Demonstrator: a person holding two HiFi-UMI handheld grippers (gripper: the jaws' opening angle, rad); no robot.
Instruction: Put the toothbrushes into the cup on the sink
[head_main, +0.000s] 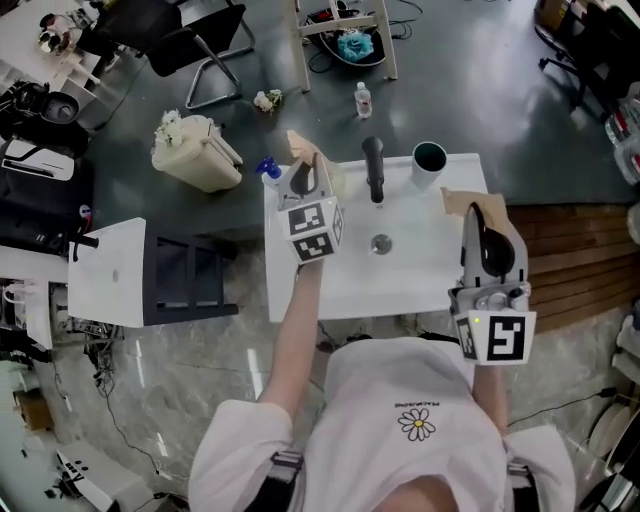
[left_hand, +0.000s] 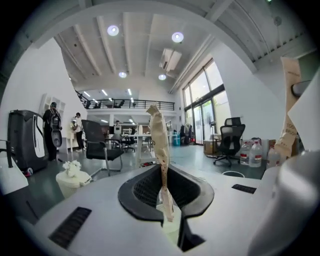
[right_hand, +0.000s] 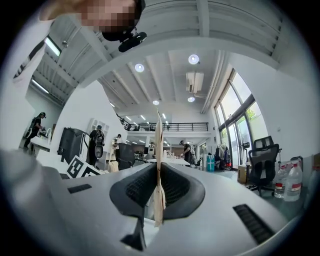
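A white sink (head_main: 420, 285) with a black faucet (head_main: 373, 168) and a drain (head_main: 380, 242) stands in front of me. The dark-rimmed cup (head_main: 429, 162) sits on its far right corner. My left gripper (head_main: 305, 178) hovers over the sink's far left corner, shut on a toothbrush in a tan paper wrapper (head_main: 300, 148). In the left gripper view that wrapper (left_hand: 159, 145) stands upright between the jaws of the gripper (left_hand: 166, 200). My right gripper (head_main: 483, 222) is over the sink's right edge, shut on a second paper-wrapped toothbrush (head_main: 460, 200), whose wrapper (right_hand: 158, 165) shows edge-on in that gripper (right_hand: 157, 202).
A blue spray bottle (head_main: 268, 170) stands by the sink's far left corner. A white bin (head_main: 195, 150) and a chair (head_main: 195, 45) are on the floor to the left, a water bottle (head_main: 363, 100) behind the sink. A white cabinet (head_main: 110, 272) stands left, wooden flooring (head_main: 580, 262) right.
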